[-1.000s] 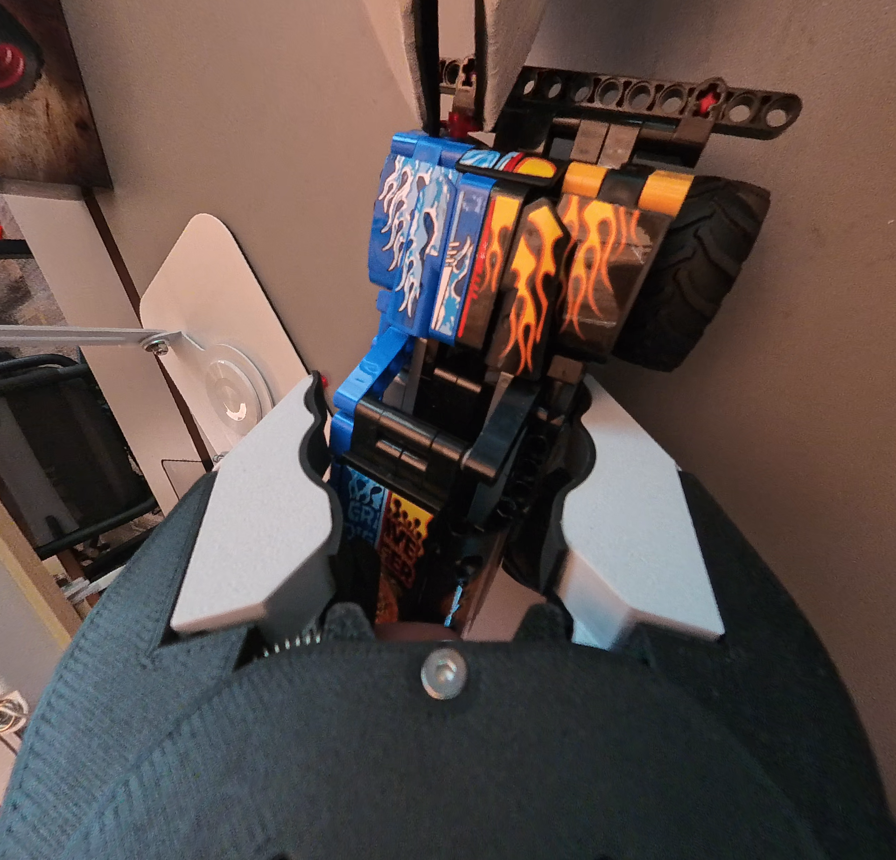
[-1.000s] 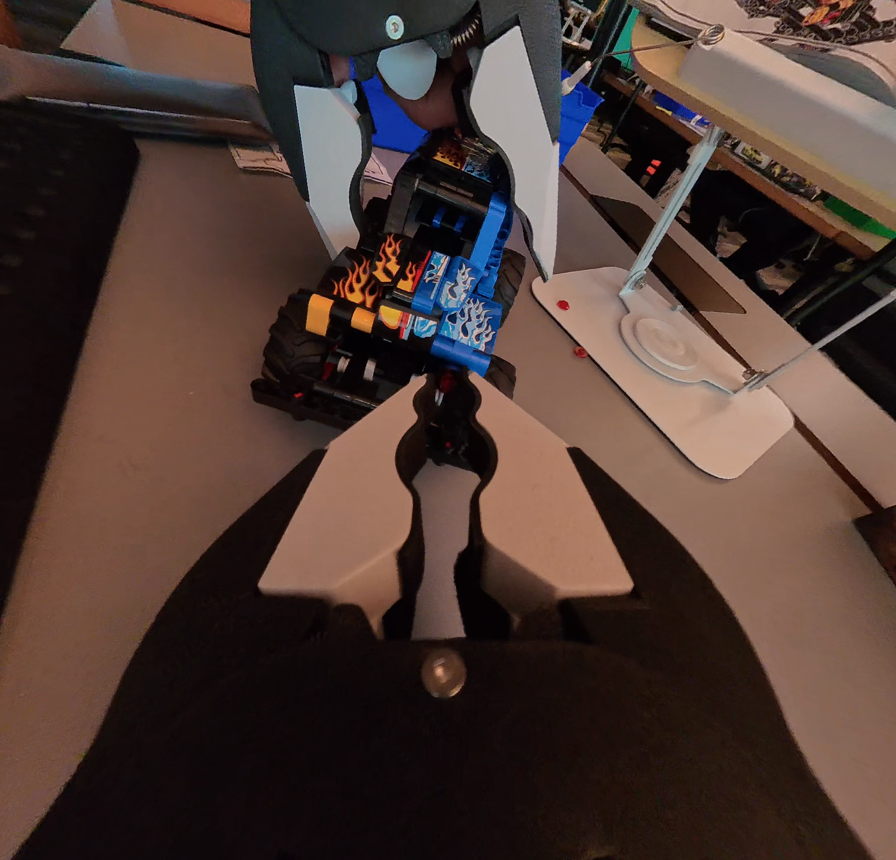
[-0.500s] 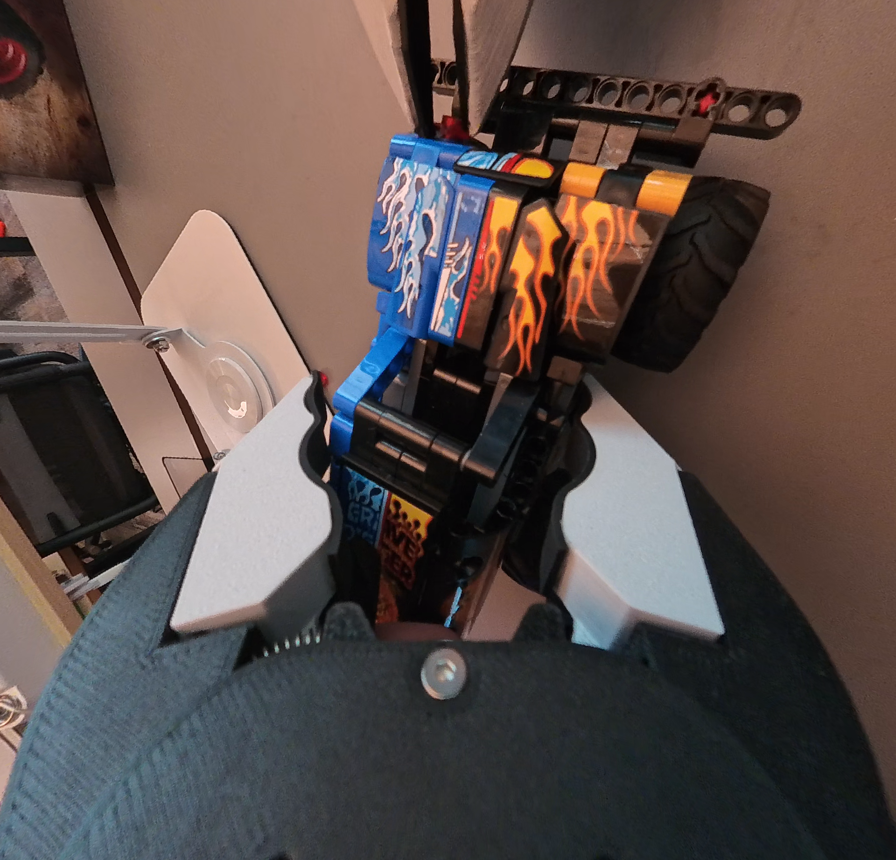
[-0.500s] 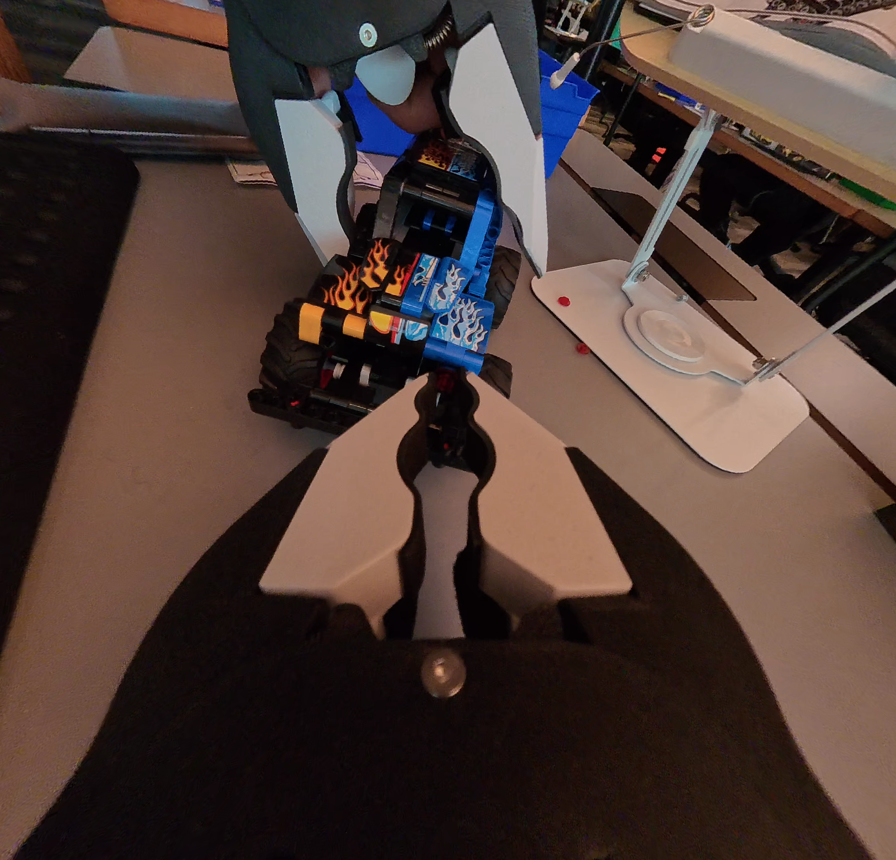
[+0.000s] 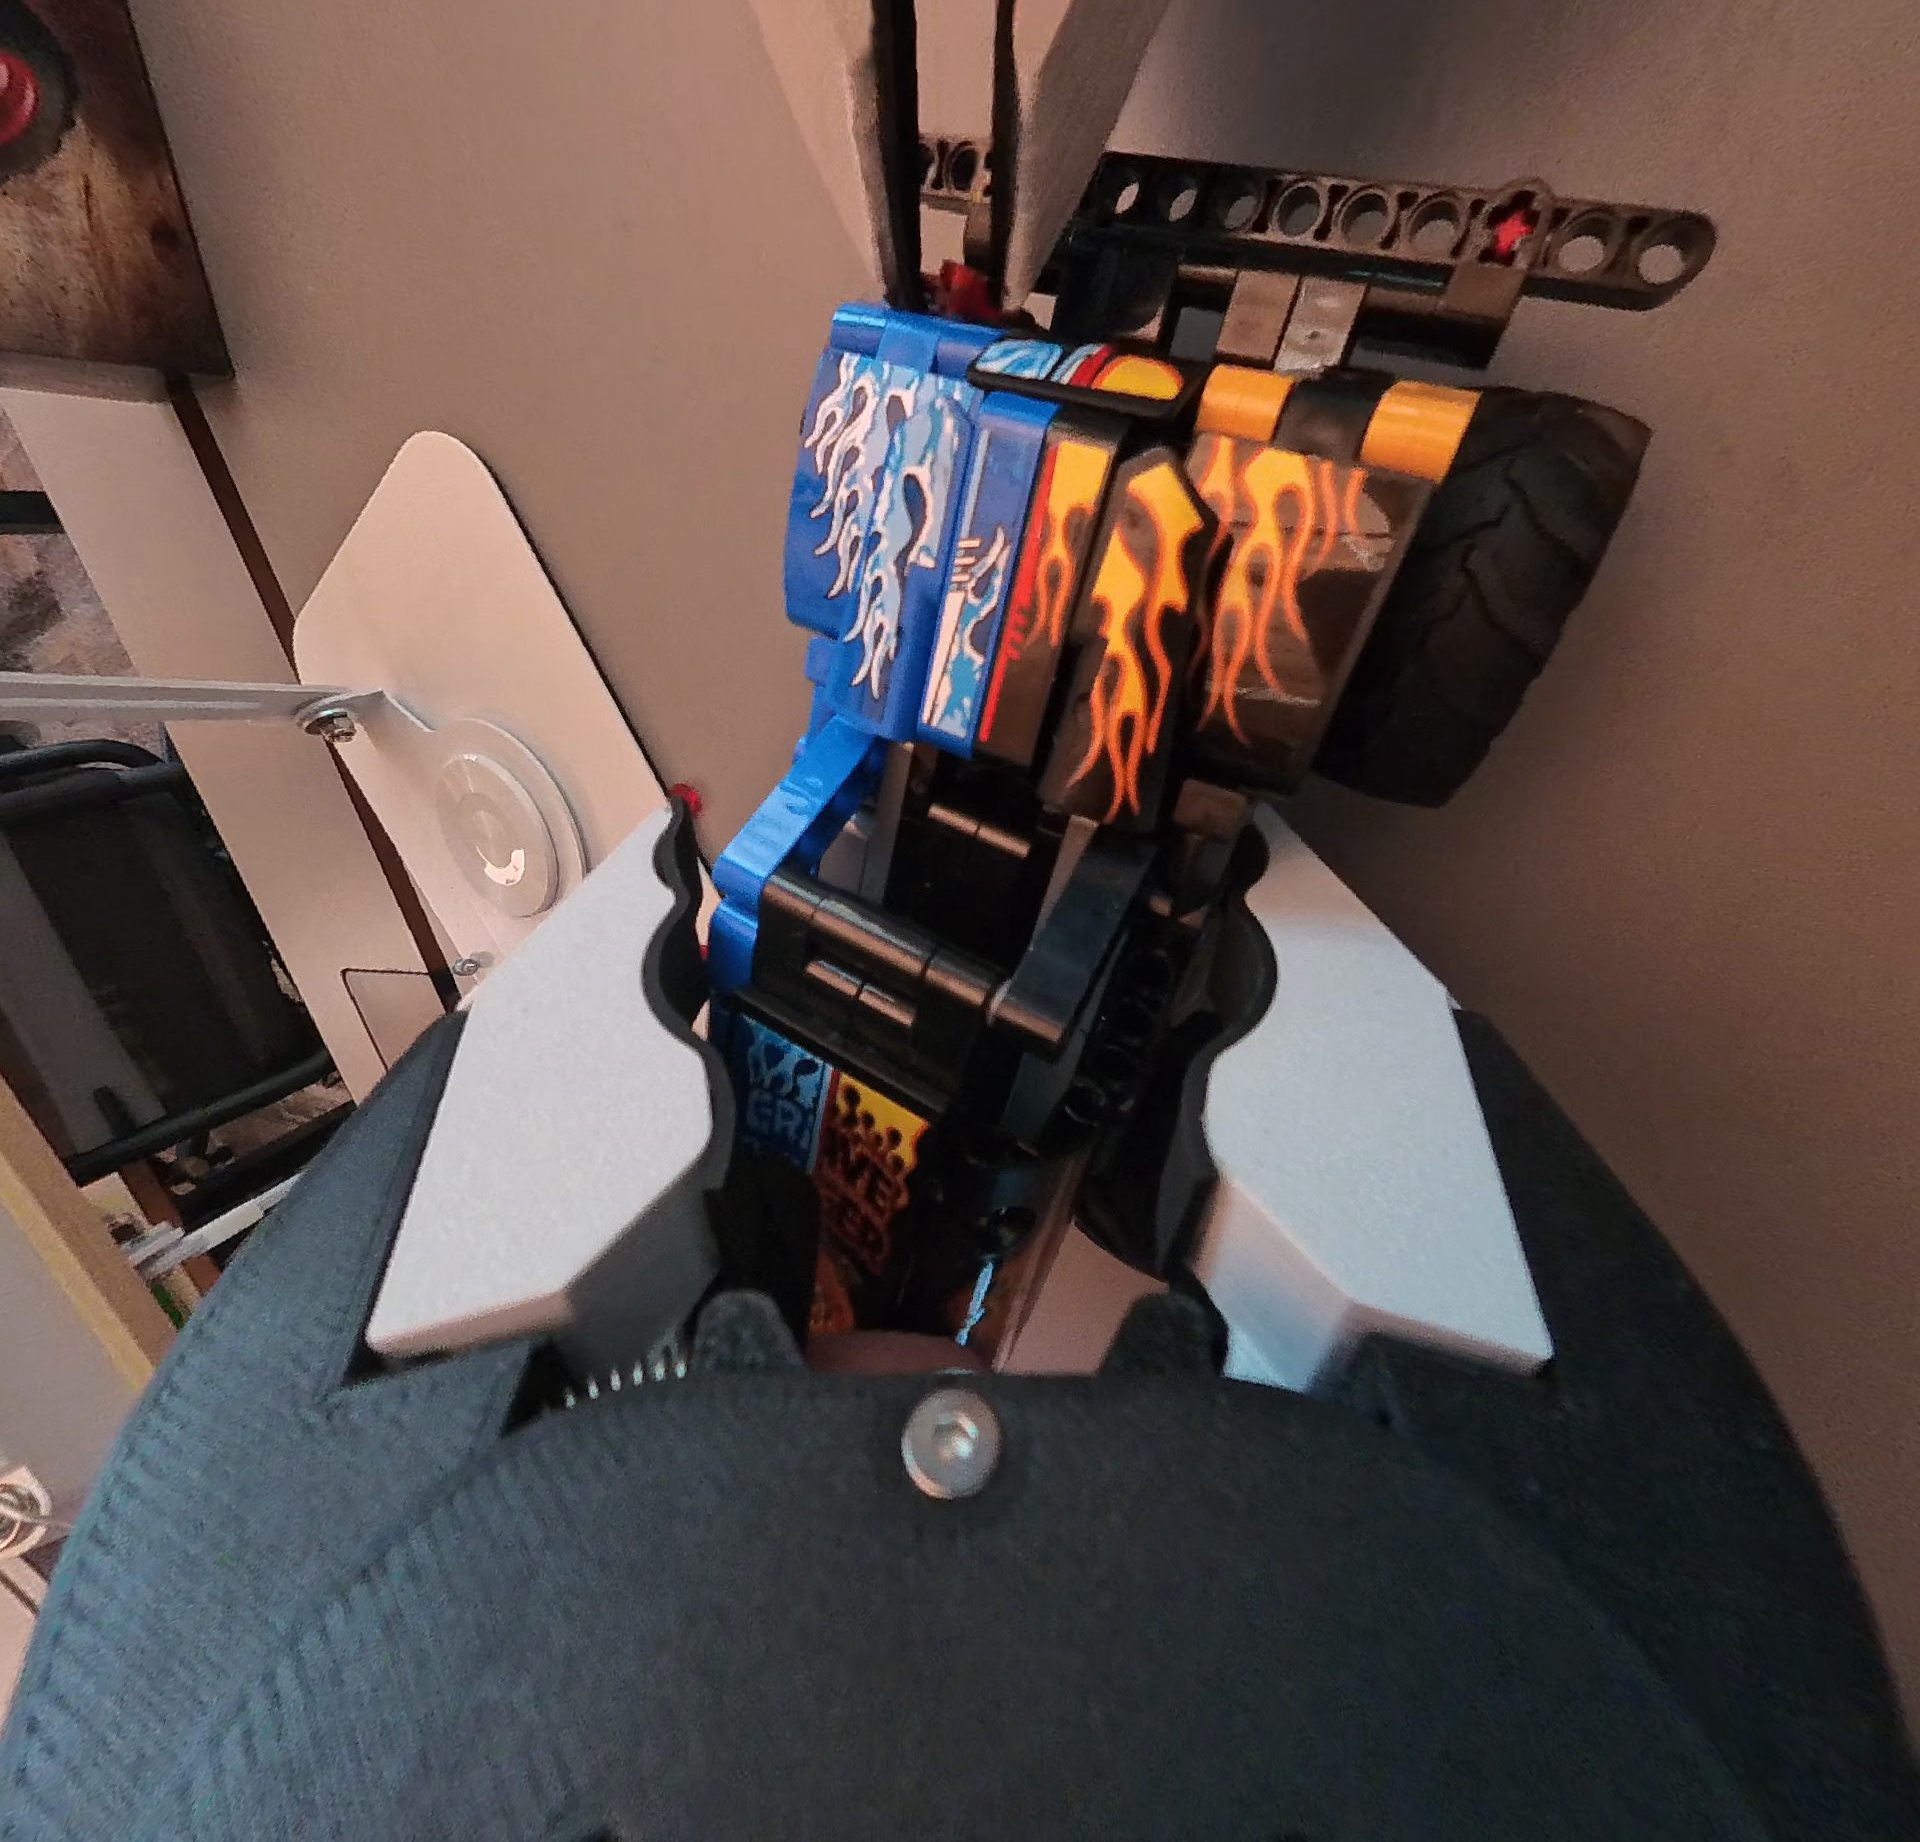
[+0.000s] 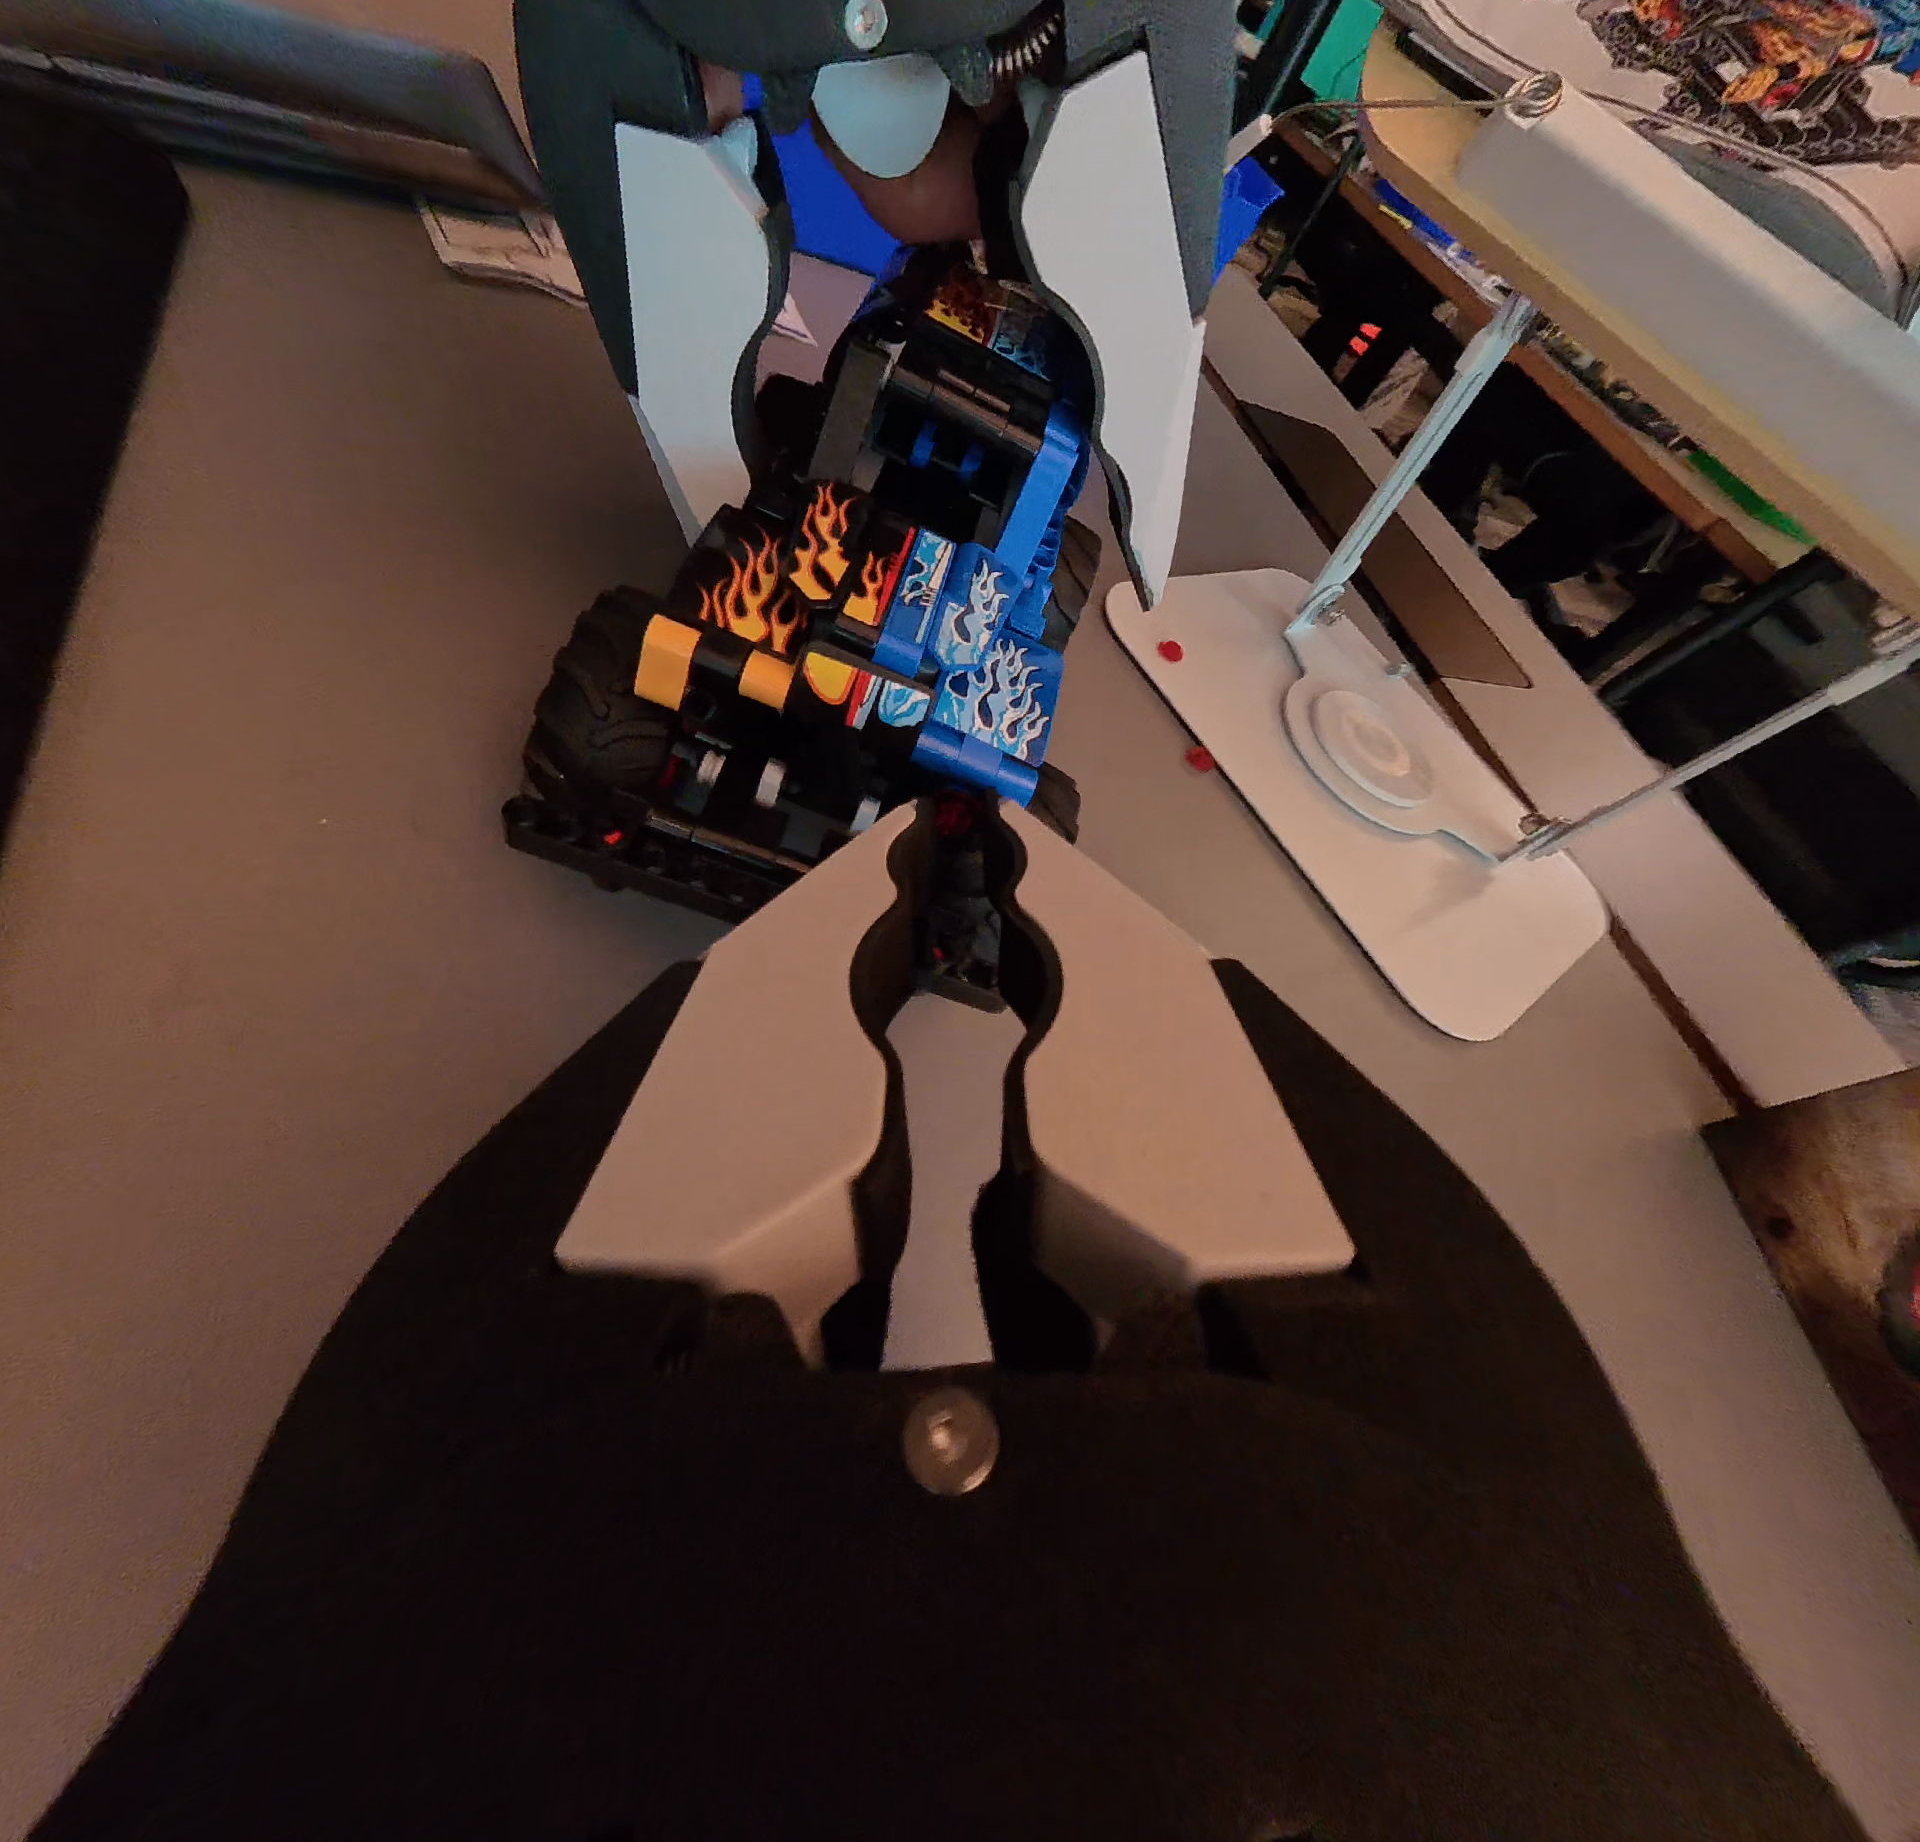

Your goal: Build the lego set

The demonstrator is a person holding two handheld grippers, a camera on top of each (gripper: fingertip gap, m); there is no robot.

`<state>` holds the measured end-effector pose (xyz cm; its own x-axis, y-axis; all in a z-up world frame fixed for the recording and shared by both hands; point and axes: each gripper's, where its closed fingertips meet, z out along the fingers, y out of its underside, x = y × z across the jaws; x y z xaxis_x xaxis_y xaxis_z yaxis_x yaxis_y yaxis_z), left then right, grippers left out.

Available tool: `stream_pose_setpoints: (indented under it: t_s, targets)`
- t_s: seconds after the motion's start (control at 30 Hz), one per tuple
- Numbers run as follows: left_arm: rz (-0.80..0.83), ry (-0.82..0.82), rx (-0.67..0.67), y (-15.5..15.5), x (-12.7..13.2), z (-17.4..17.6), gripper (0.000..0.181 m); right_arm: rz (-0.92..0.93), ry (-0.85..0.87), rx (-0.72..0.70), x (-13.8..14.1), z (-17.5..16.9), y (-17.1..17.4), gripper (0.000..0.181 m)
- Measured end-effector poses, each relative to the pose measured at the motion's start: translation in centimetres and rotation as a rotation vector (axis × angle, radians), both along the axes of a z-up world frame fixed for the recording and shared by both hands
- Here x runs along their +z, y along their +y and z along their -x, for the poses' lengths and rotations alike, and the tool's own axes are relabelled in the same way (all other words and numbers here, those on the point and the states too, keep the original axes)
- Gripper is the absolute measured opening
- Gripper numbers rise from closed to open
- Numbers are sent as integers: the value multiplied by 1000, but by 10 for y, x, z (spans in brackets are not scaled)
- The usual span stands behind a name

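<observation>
the right gripper (image 6: 956, 857) sits nearly closed on a narrow black piece with a red pin at the front of the lego truck (image 6: 831, 649), just behind its perforated black front beam (image 6: 665, 862). the truck stands on the grey counter (image 6: 260, 753), wheels down, between the two tools. beyond it the left gripper (image 5: 961, 971) clamps the cab end, its jaws spread wide around the black and blue frame. this looks light but brittle: stiff plastic held by friction, with glossy flame panels that would likely slip or pop off. hold it by the frame and beam. the rear wheels and underside are hidden, and what the right gripper pinches is too dark to make out. farther right lies a white stand base (image 6: 1403, 805) with two small red pieces (image 6: 1172, 649).
</observation>
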<state>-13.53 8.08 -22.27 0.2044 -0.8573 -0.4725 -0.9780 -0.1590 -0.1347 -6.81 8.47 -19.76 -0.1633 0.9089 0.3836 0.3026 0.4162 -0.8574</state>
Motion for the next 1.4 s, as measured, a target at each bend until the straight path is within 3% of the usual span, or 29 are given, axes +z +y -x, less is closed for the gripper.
stream_pose_setpoints:
  t_s: [0.1, 0.67, 1.07, 1.4]
  targets:
    - [-3, 2, -1, 0, 0, -1, 100, 85, 7, 28, 1, -2, 0, 6]
    - [-10, -3, -6, 0, 0, -2, 100, 119, -4, 56, -2, -4, 0, 5]
    - [-13, -2, 3, 1, 0, 1, 99, 228, -135, 61, -1, 1, 2, 5]
    - [-8, -4, 0, 2, 0, 1, 100, 85, -156, 97, -1, 2, 2, 5]
